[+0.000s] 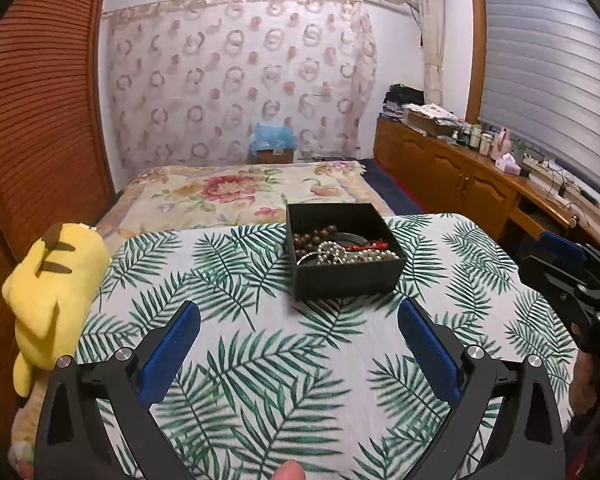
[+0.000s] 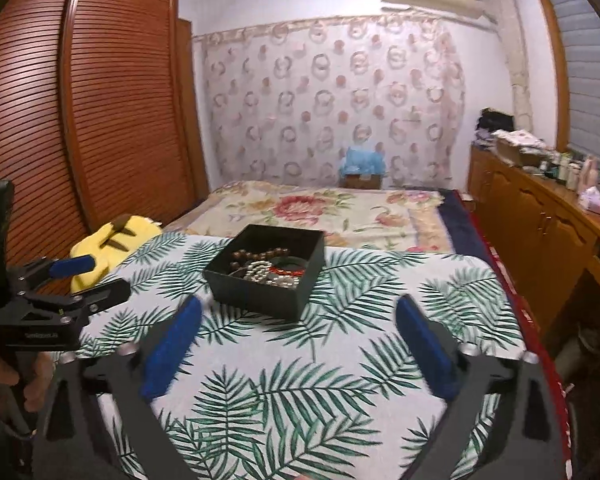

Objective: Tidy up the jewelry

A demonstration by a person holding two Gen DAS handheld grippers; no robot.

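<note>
Left wrist view: left gripper [image 1: 299, 334] and right gripper [image 2: 299, 330] both spread wide, empty, short of black box [image 1: 346, 276]; jewelry [image 1: 340, 250] inside, so withdraw clear without nudging it.

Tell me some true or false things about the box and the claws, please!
1. The black box has beads and bracelets inside. True.
2. The left claw is squeezing a necklace. False: it is open, with nothing between its fingers.
3. The right claw is open too. True.
4. The yellow plush toy sits inside the box. False: it lies off the left edge of the leaf-print cloth.
5. Jewelry is scattered on the cloth. False: all that shows is in the box.
</note>
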